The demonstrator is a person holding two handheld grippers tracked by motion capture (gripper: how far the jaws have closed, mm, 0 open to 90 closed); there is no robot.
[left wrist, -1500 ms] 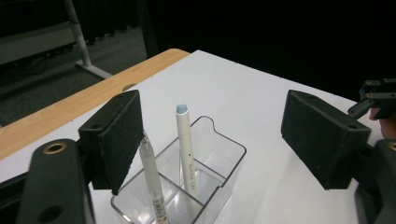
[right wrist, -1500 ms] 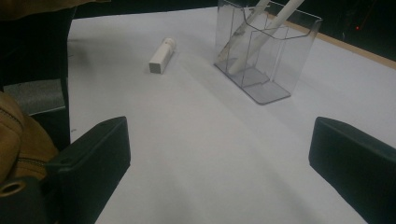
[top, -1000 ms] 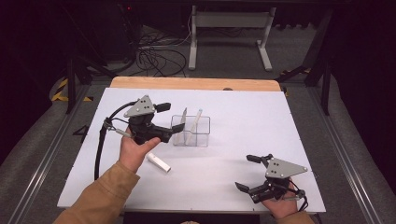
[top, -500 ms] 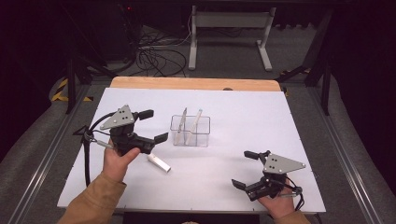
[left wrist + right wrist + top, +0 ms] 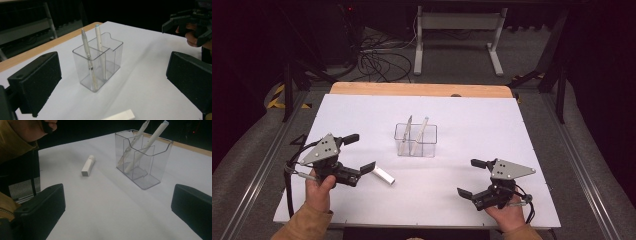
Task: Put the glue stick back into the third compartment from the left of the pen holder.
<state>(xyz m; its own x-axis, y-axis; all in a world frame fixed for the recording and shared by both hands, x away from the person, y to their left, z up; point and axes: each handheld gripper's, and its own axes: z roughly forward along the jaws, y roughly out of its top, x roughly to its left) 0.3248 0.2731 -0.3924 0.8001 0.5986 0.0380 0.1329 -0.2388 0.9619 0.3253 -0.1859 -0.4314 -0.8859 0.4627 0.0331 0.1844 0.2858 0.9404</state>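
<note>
A clear two-compartment holder stands mid-table with two pens leaning in it. A short white stick lies on the table to its near left. My left gripper sits left of the holder, its lower jaw close to the white stick; its jaws have just been opening and stand open with nothing between them. In the left gripper view the holder lies ahead between the jaws. My right gripper is at the near right, jaws just opened wide, empty, facing the holder and the stick.
The white table top has a wooden strip along its far edge. Metal rails run along both sides. Cables and a stand's legs lie on the dark floor beyond. A black cable trails from the left gripper.
The left gripper has drawn back from the holder's left side toward the near left and sunk lower. The right gripper has hardly moved. Holder, pens and white stick stay put.
</note>
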